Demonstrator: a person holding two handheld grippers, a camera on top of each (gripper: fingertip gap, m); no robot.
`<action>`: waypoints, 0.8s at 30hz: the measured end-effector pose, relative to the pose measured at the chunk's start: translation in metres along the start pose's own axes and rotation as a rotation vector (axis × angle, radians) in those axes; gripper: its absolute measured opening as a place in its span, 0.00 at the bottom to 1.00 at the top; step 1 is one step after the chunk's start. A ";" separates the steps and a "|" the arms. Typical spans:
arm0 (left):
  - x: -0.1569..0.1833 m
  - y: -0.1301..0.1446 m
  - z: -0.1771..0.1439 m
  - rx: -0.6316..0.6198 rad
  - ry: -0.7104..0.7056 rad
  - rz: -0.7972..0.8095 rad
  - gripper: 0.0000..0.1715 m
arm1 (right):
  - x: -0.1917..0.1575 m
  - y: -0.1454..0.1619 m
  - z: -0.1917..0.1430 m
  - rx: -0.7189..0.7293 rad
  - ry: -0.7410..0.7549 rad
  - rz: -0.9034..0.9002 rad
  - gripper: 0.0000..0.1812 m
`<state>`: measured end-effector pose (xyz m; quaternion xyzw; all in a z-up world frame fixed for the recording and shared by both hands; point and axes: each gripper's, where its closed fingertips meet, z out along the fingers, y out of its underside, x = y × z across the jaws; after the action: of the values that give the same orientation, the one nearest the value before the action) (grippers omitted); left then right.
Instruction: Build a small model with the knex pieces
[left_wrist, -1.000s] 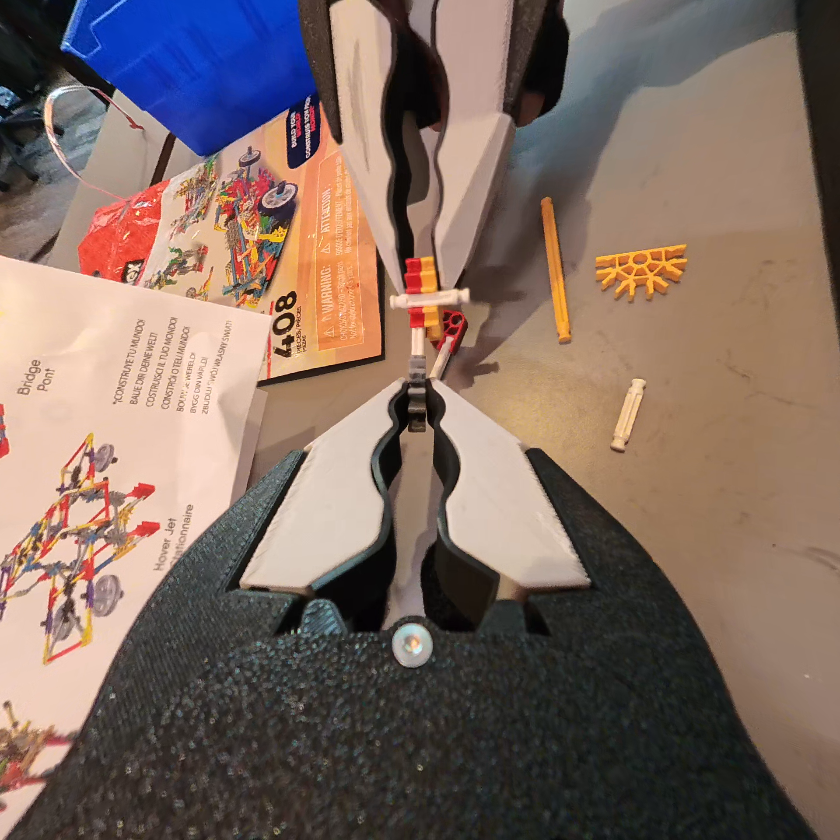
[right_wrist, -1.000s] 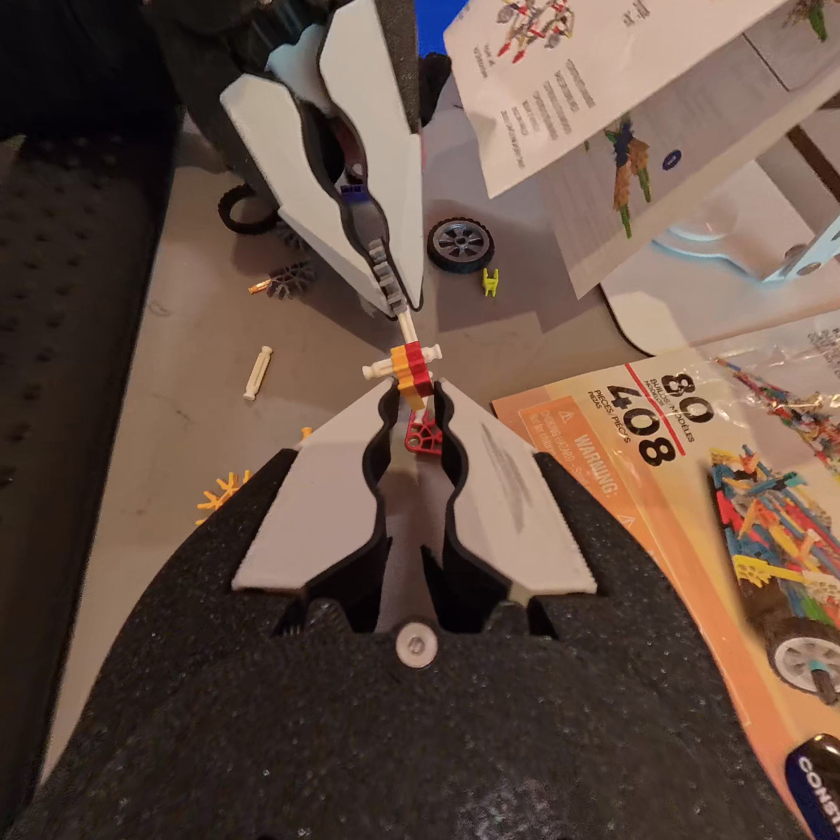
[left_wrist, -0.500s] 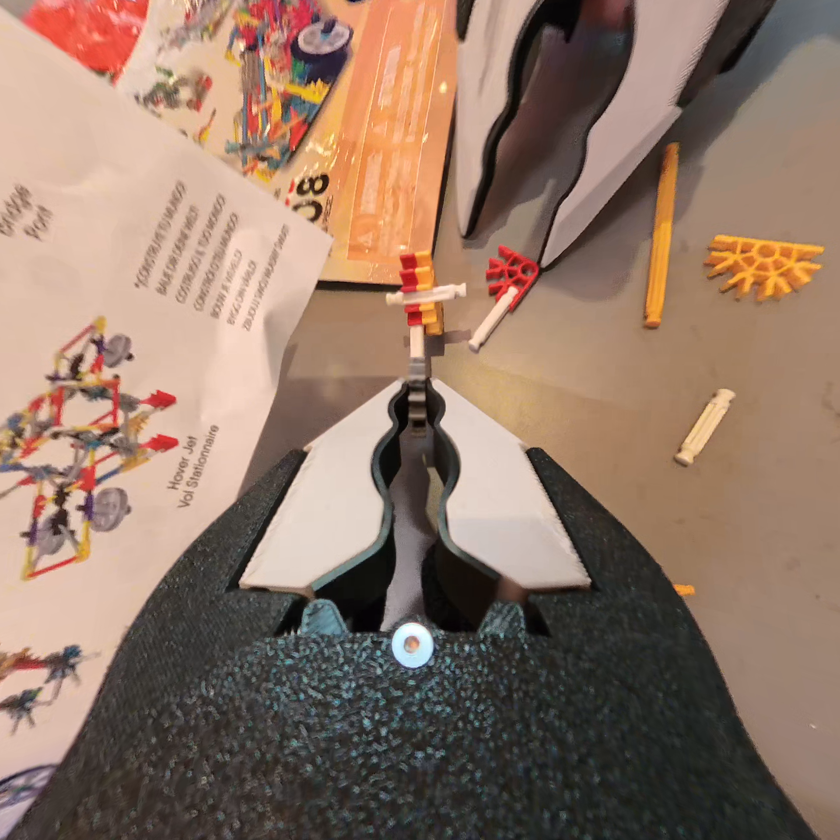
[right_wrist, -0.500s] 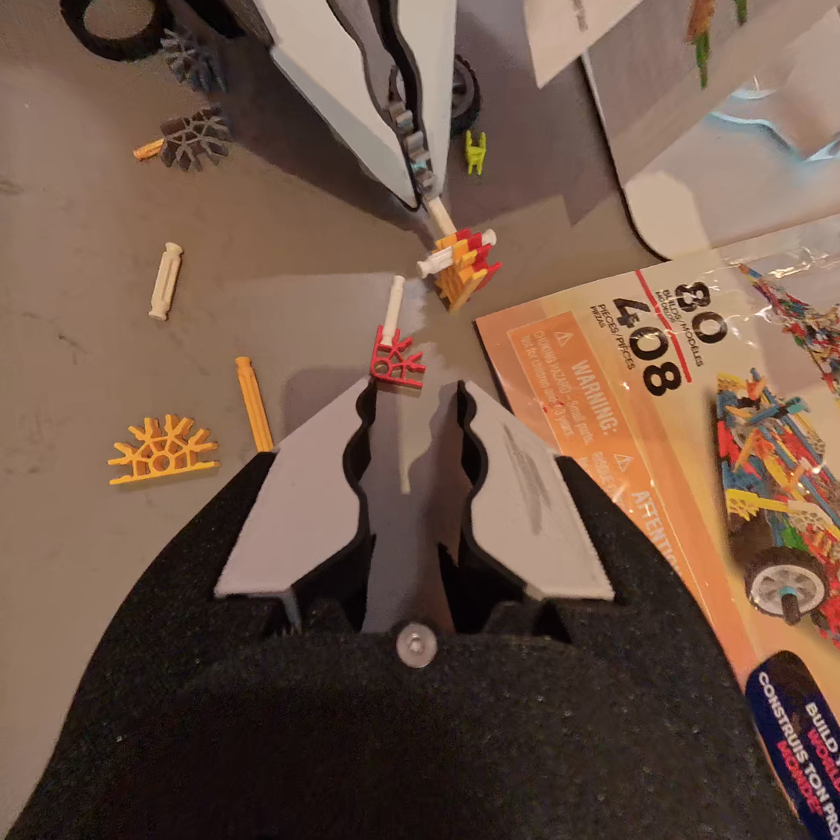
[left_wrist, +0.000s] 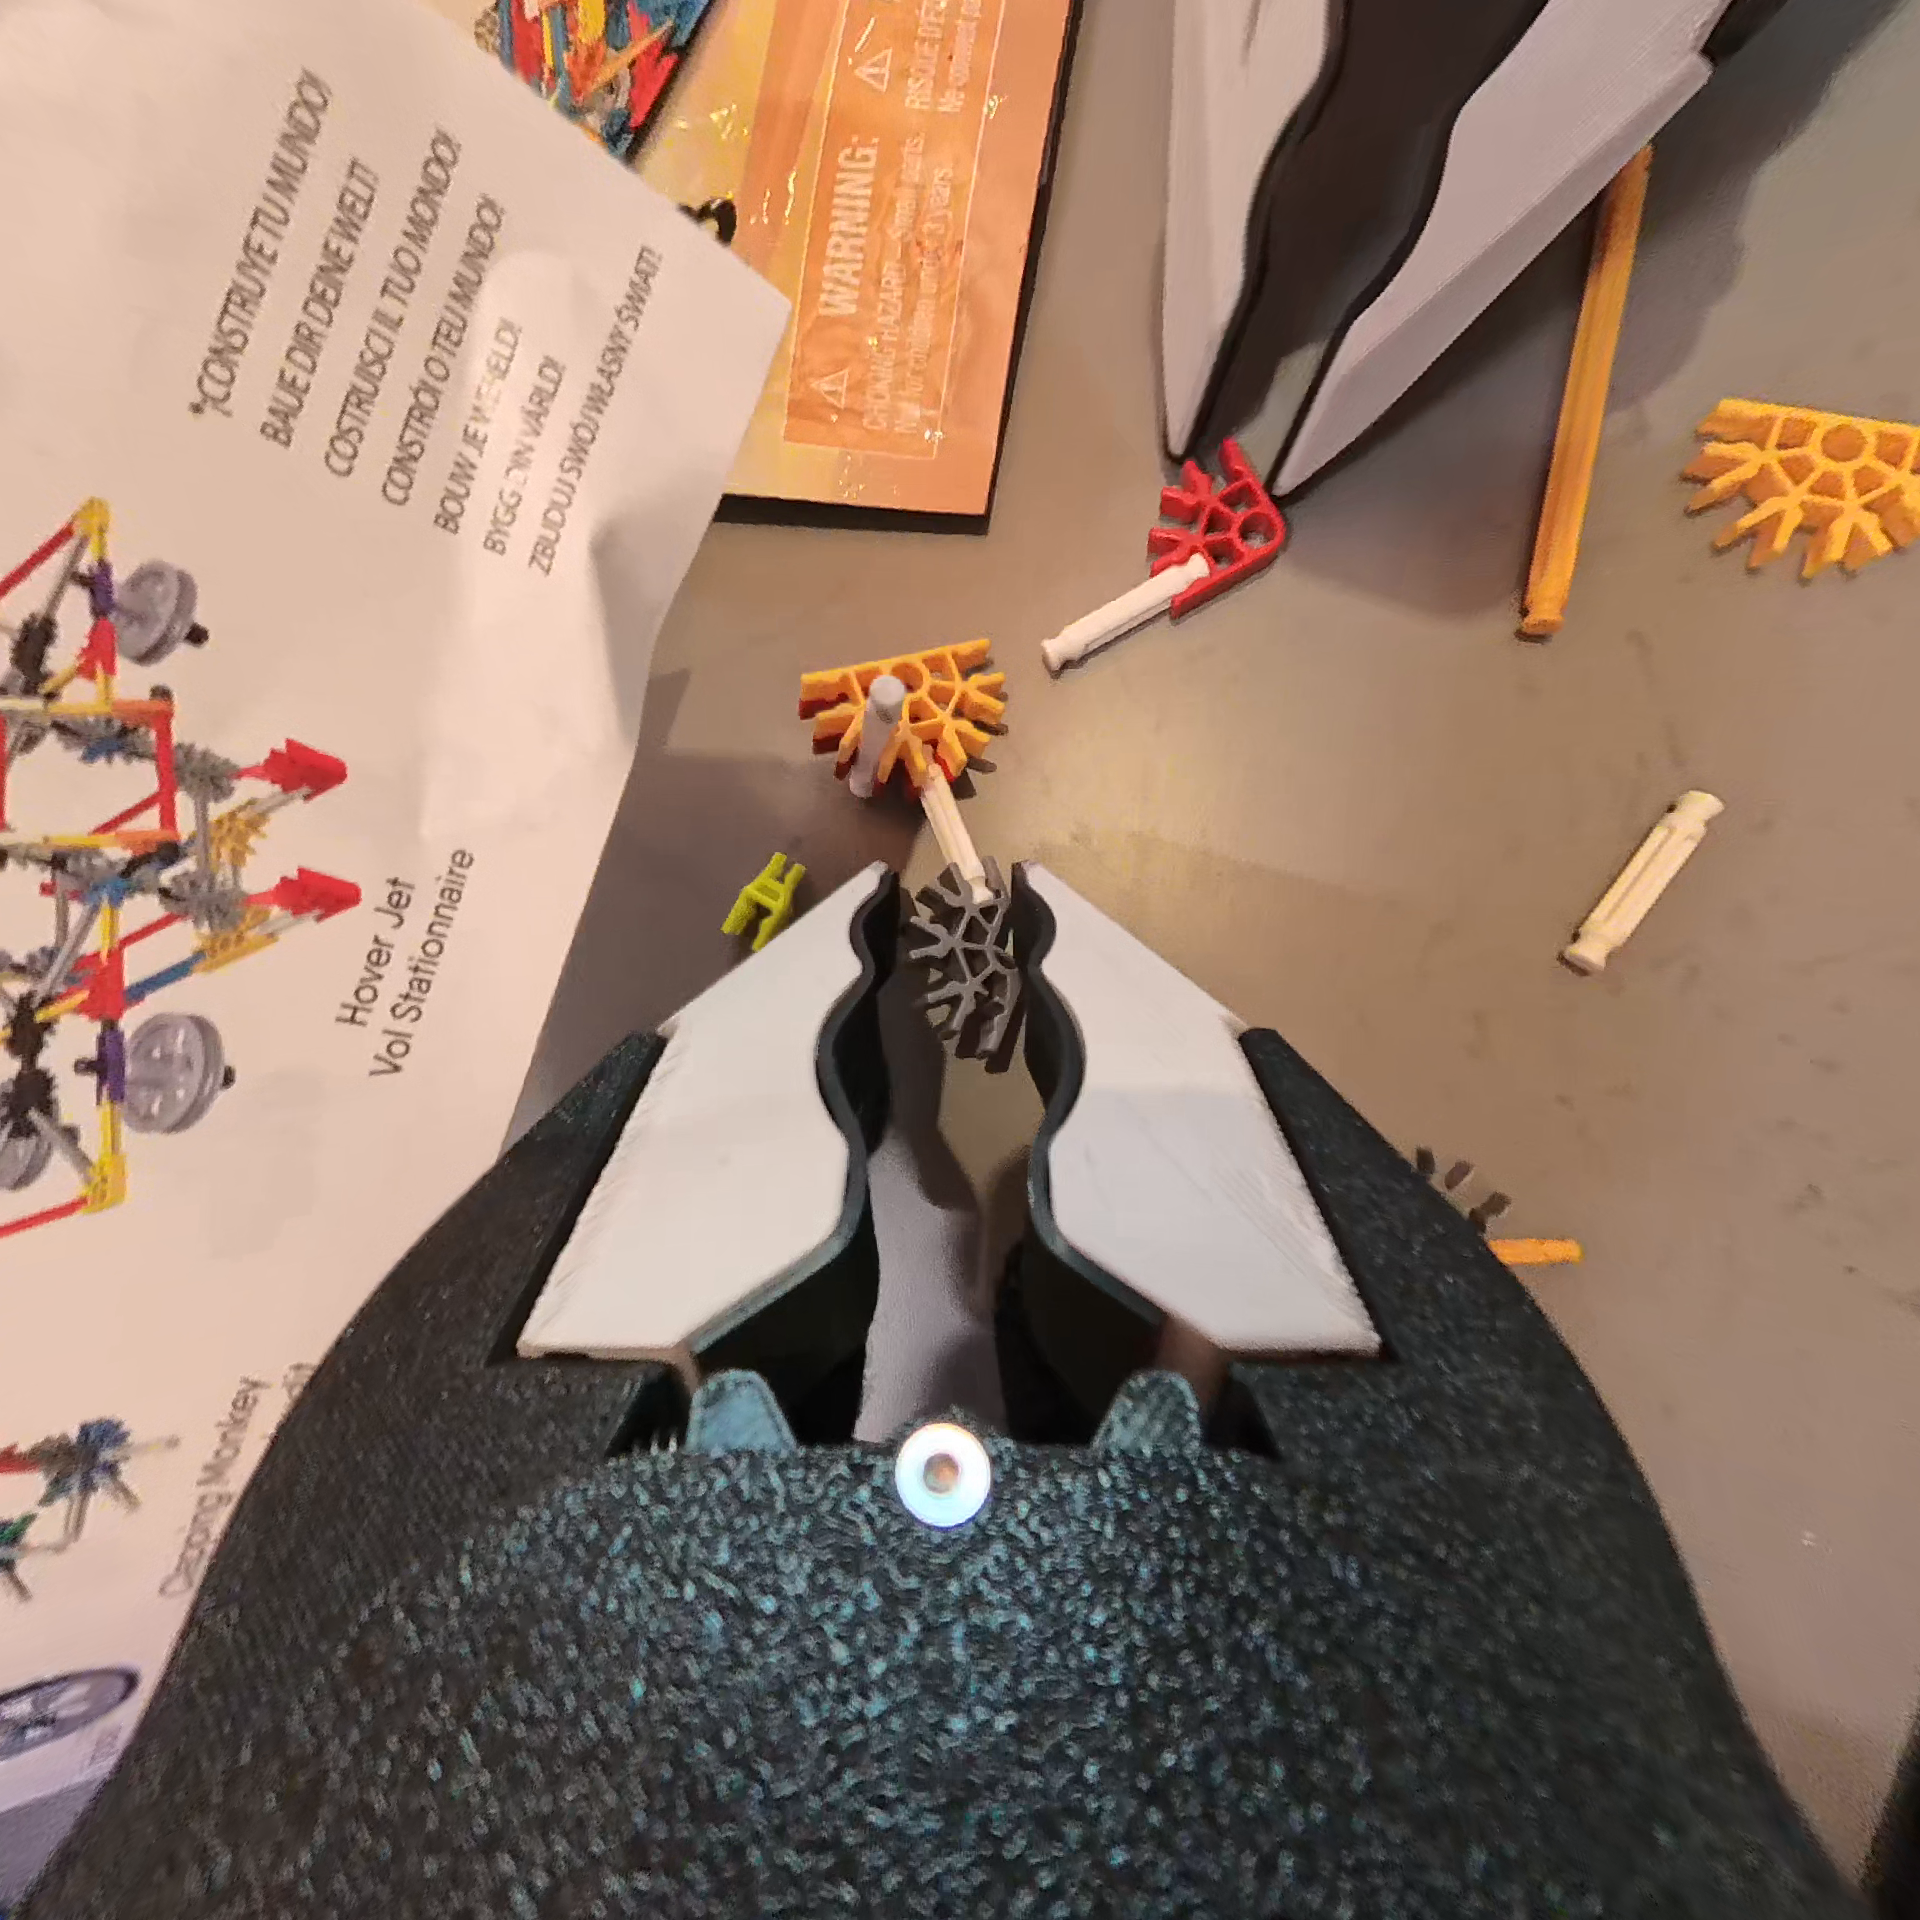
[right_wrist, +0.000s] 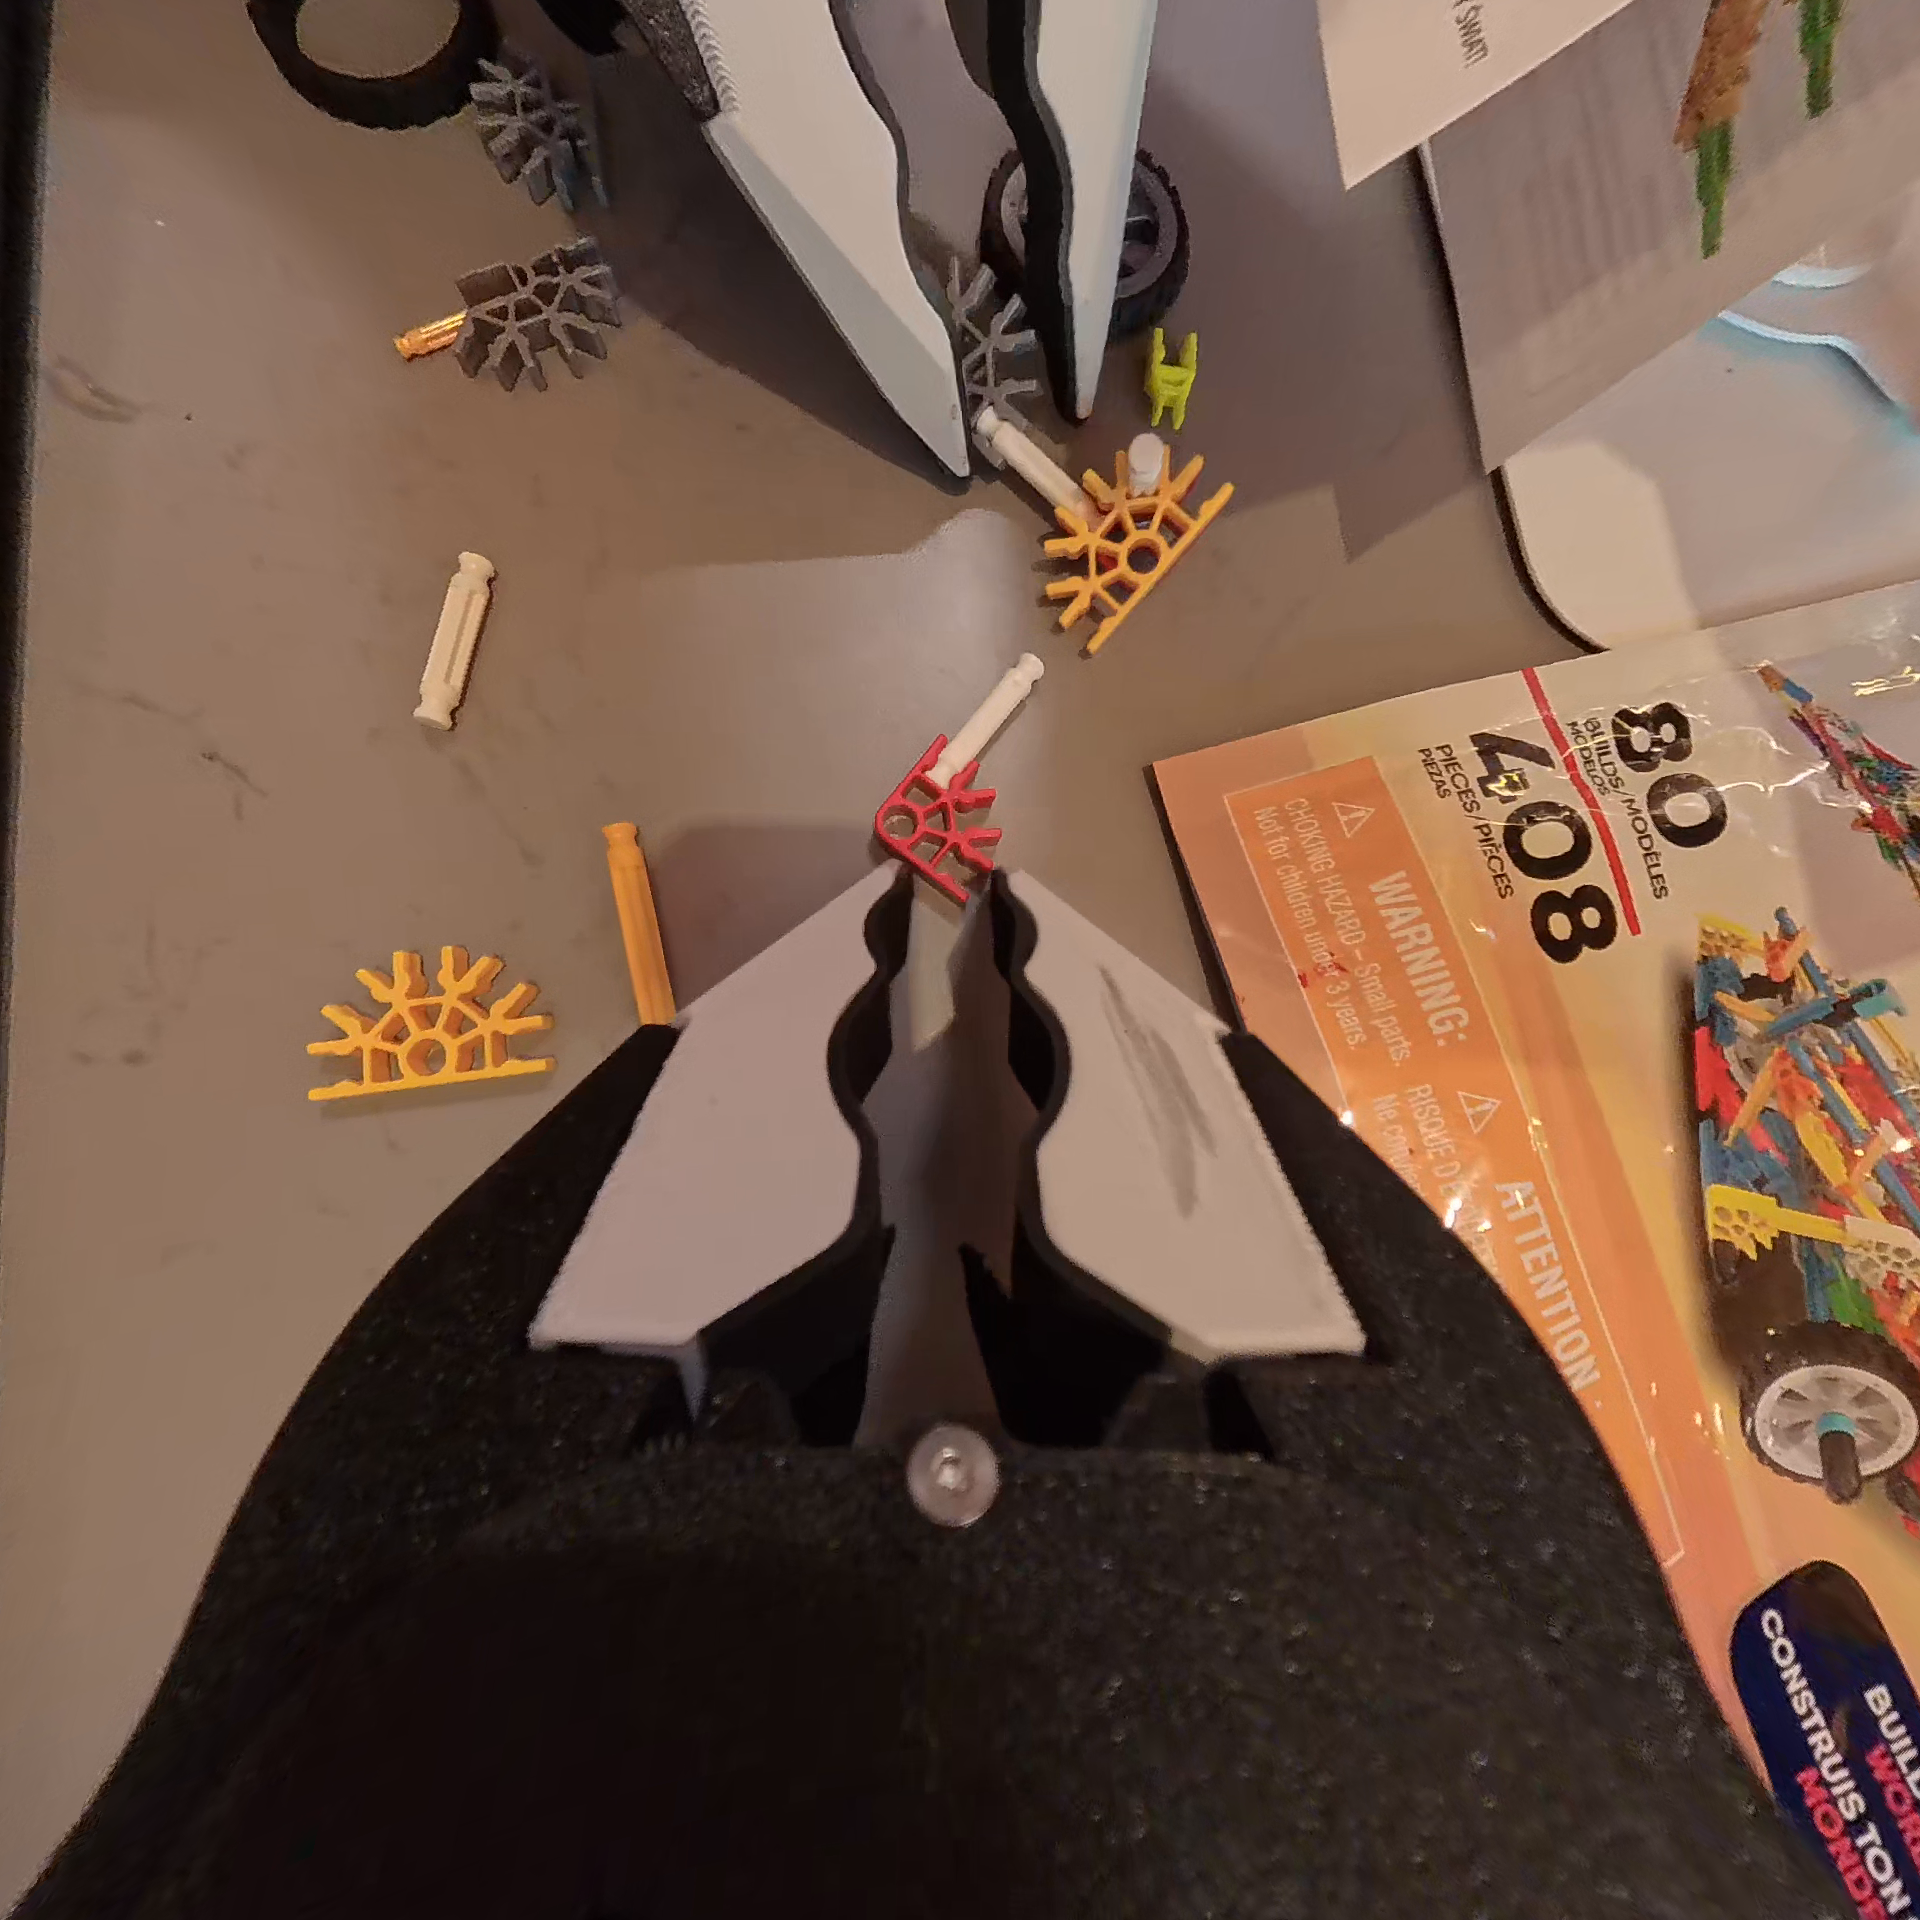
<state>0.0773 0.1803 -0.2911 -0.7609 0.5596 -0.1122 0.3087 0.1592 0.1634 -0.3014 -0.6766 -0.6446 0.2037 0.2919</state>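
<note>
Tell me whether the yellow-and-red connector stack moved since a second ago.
Yes. In the right wrist view the yellow-and-red connector stack has come down beside the lime clip, lying flat.

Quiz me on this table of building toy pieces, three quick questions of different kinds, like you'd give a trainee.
1. True or false: the red corner piece has a white rod plugged into it.
2. What sits between the fingertips of the left claw? A) a grey snowflake piece B) a blue brick C) a metal screw
3. Fill in: the small clip lying on the table just beside the left claw is lime ____.

Key: 1 true; 2 A; 3 green.
</note>
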 end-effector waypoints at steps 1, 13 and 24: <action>-0.001 0.000 -0.001 0.002 -0.002 -0.004 0.12 | 0.000 -0.001 0.000 0.002 0.002 0.000 0.11; -0.006 -0.016 0.001 -0.060 -0.283 0.364 0.10 | -0.006 -0.005 0.004 0.005 -0.005 -0.031 0.09; 0.006 -0.021 0.001 -0.031 -0.369 0.493 0.13 | -0.008 -0.005 0.004 -0.001 -0.006 -0.043 0.07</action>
<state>0.0960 0.1790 -0.2809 -0.6145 0.6634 0.1148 0.4112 0.1523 0.1564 -0.3014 -0.6620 -0.6601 0.1992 0.2940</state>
